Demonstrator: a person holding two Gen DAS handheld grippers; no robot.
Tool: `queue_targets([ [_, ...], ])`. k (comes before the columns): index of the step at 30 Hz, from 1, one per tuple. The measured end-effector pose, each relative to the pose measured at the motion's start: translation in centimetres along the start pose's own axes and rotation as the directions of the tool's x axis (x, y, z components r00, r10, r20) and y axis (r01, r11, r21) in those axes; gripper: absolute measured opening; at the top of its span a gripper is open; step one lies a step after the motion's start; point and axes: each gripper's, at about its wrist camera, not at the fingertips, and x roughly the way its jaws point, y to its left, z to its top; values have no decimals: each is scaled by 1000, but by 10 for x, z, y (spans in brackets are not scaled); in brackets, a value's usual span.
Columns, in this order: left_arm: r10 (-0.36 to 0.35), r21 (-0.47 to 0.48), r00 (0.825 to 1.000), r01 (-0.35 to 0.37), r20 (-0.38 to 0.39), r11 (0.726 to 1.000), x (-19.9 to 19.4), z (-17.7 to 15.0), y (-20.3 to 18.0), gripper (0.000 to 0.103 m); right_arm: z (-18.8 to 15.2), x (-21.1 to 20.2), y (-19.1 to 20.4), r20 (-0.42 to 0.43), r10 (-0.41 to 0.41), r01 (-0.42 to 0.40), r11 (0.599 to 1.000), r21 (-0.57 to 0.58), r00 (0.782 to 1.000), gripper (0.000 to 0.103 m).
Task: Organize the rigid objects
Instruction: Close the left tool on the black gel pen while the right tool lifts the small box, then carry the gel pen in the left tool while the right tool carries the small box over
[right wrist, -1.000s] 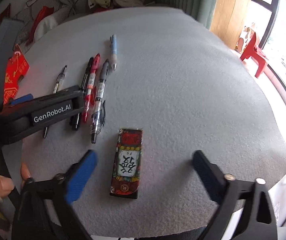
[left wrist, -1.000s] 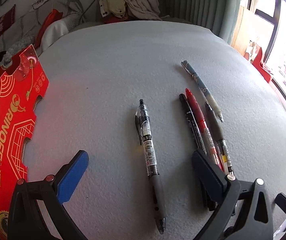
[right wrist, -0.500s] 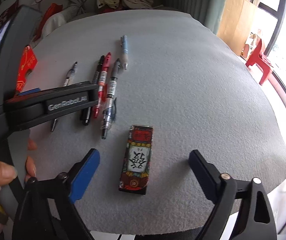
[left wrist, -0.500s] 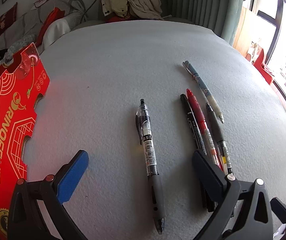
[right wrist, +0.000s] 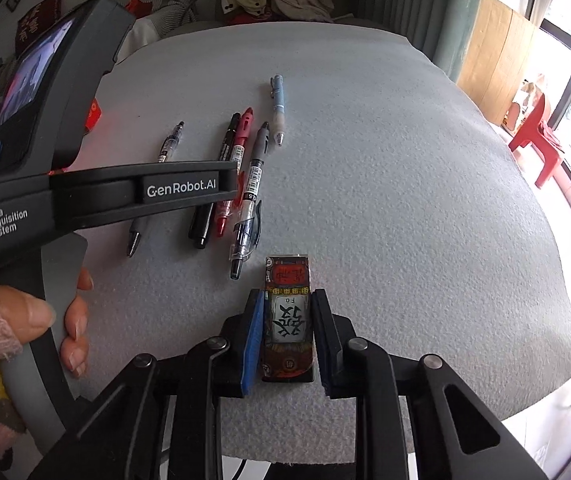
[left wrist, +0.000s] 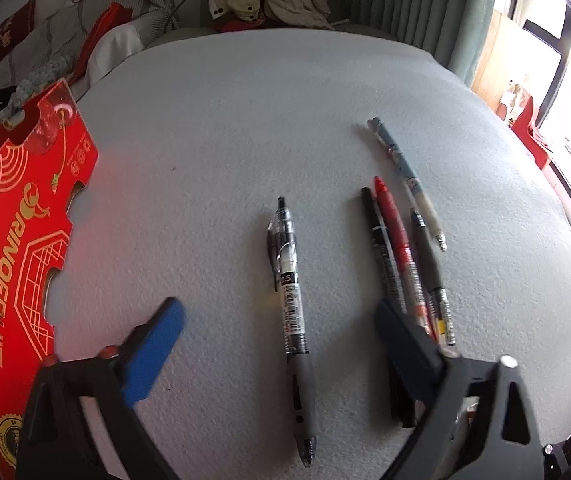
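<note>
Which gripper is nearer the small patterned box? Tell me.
Right. The right gripper has just closed on the patterned box, pads against its sides; the left gripper hangs open beside it, straddling a clear pen.

The right gripper (right wrist: pixel 287 334) points steeply down, its jaws just closing, pads pressed on both sides of the small box (right wrist: pixel 287 320). The left gripper (left wrist: pixel 277 344), at its 9 o'clock, stands wide, jaws narrowing slightly, pads touching nothing; a hand (right wrist: pixel 33 320) grips its handle
</note>
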Motion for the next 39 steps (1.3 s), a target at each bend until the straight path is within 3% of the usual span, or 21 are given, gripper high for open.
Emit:
queue_targets([
  [2, -13, 17, 1000, 13, 10, 1000, -4, 0, -3, 66, -2, 0, 0, 3, 2, -2, 1000, -4, 1000, 25],
  [3, -22, 31, 1000, 22, 15, 999, -5, 0, -5, 60, -2, -1, 0, 4, 4, -4, 1000, -5, 1000, 25],
  [4, -35, 46, 999, 34, 18, 998, -6, 0, -7, 47, -2, -1, 0, 4, 7, -7, 1000, -4, 1000, 25],
  [5, -47, 56, 999, 46, 21, 997, -7, 1, -8, 24, -3, -1, -1, 4, 12, -12, 1000, -3, 1000, 25],
  [6, -66, 68, 998, 64, 17, 996, -8, 2, -8, 10, -3, -2, -2, 5, 18, -18, 1000, 0, 1000, 25],
  [9, -148, 43, 989, 148, 2, 988, -13, 3, 0, 10, -4, -5, -8, 9, 44, -45, 999, 28, 999, 25],
  [22, -149, 41, 983, 145, 108, 989, -59, -23, 13, 10, 0, -30, -48, 108, 98, -119, 972, 203, 989, 25],
  [39, -169, 92, 961, 153, 219, 984, -113, -46, 14, 10, -9, -61, -42, 149, 92, -123, 969, 215, 985, 25],
])
